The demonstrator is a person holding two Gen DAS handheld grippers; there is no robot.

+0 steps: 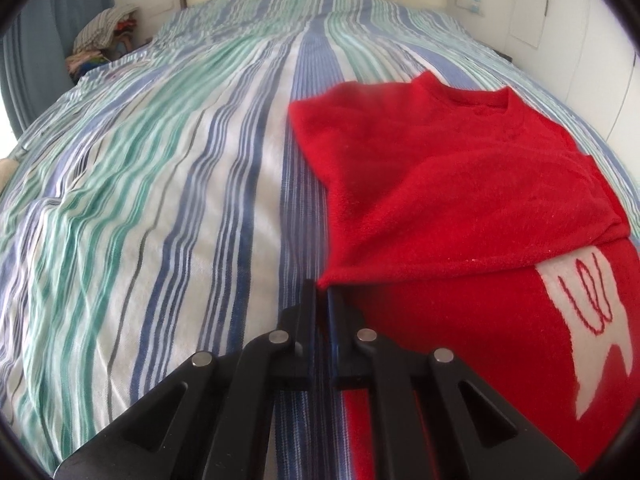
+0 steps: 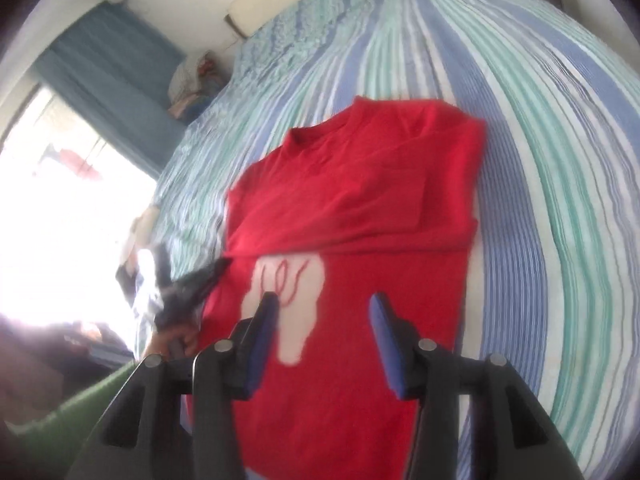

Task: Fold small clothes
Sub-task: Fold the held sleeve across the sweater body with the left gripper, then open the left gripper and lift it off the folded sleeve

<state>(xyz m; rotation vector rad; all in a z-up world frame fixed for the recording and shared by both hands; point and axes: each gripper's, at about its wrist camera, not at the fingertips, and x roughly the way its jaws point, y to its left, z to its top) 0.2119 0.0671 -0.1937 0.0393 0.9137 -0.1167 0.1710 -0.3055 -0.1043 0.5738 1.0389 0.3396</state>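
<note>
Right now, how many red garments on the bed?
1. A red sweater lies on the striped bedspread, its left edge pinched in the left gripper. The far pile may hide more.

Daylight is pouring through a window (image 2: 60,208) beside a blue curtain (image 2: 116,68); a striped bed (image 1: 168,168) is standing against white walls (image 1: 580,20).

The left gripper (image 1: 323,286) is closed on a folded corner of the red jumper (image 1: 452,184), which lies on the striped bedspread (image 1: 168,184) toward the right. The top part is folded down over the body, collar at the far end. A white motif (image 1: 592,320) with red stitching shows at lower right. A pile of clothes (image 1: 104,36) sits beside the bed's far left corner.
</note>
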